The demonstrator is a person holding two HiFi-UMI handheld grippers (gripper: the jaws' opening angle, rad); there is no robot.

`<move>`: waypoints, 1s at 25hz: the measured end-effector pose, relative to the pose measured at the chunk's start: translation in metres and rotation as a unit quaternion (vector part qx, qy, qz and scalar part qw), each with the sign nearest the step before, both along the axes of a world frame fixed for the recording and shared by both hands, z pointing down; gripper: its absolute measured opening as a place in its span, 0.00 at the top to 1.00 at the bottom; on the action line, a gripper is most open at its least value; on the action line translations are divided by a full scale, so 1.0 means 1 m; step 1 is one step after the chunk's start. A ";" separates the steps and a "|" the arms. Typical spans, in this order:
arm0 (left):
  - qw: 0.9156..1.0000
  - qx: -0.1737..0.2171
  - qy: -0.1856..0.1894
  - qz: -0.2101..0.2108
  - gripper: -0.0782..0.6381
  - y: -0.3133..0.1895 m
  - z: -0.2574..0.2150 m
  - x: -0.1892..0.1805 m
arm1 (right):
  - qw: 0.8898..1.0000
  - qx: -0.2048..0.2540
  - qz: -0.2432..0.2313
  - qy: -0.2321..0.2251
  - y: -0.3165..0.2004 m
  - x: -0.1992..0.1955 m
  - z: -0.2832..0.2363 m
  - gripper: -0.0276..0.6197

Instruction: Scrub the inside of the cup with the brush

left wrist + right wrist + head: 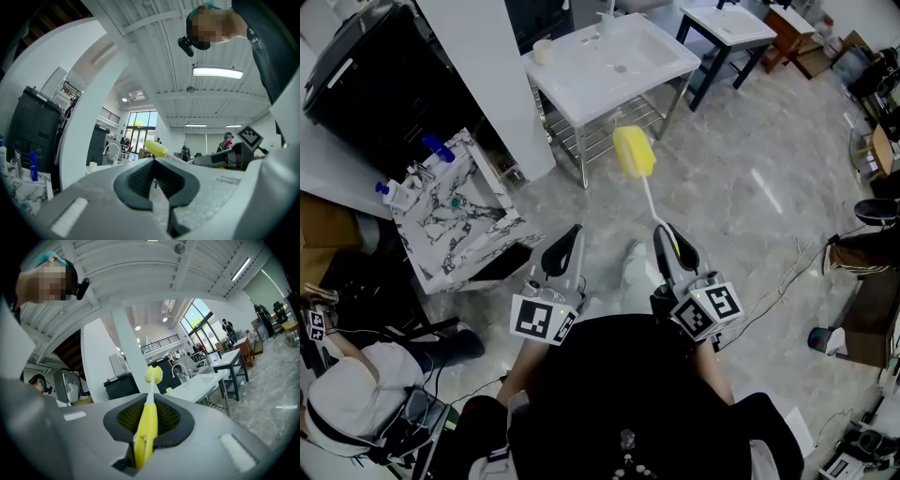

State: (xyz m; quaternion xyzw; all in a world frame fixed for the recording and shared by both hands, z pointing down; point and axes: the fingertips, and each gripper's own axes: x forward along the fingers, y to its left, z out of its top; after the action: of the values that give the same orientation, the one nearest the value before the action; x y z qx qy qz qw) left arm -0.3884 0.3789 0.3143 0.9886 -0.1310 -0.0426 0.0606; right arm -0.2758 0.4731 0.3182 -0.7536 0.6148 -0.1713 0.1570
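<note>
My right gripper is shut on the yellow handle of a brush, whose yellow sponge head sticks up and forward over the floor. In the right gripper view the handle runs between the jaws, with the head beyond them. The left gripper is held beside it near my body, shut and with nothing in it. A small cream cup stands upright on the far left corner of the white sink unit, well away from both grippers. The cup also shows small in both gripper views.
The white sink unit on a metal frame stands ahead. A marble-patterned counter with blue-capped bottles is at the left, beside a white pillar and a black bin. Another person sits low at the left. Cables lie on the floor at the right.
</note>
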 end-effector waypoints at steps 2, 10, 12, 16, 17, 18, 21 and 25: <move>1.000 -0.001 -0.001 -0.002 0.89 -0.007 0.001 0.007 | 1.000 -0.001 -0.003 0.001 -0.009 0.007 0.001 0.89; 1.000 -0.005 -0.008 -0.009 0.89 -0.037 0.007 0.053 | 1.000 0.004 -0.018 0.011 -0.049 0.052 0.004 0.90; 1.000 -0.008 -0.012 -0.010 0.89 -0.047 0.010 0.069 | 1.000 0.004 -0.024 0.011 -0.060 0.067 0.006 0.90; 1.000 -0.012 -0.013 -0.017 0.89 -0.068 0.012 0.102 | 0.999 0.002 -0.032 0.008 -0.084 0.100 0.008 0.90; 1.000 -0.014 -0.012 -0.021 0.89 -0.074 0.011 0.111 | 0.999 0.002 -0.035 0.008 -0.090 0.110 0.007 0.90; 1.000 -0.015 -0.010 -0.024 0.89 -0.080 0.009 0.121 | 0.999 0.002 -0.038 0.008 -0.095 0.119 0.006 0.90; 0.999 -0.018 -0.005 -0.034 0.89 -0.093 0.003 0.152 | 0.999 0.001 -0.045 0.010 -0.106 0.150 0.001 0.90; 0.999 -0.017 -0.001 -0.045 0.89 -0.106 -0.001 0.196 | 0.999 0.002 -0.050 0.007 -0.119 0.196 0.000 0.90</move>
State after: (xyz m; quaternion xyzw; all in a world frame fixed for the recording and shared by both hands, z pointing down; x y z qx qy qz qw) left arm -0.1921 0.2729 0.3137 0.9806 -0.1762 -0.0424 0.0753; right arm -0.0794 0.3545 0.3177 -0.7229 0.6529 -0.1729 0.1455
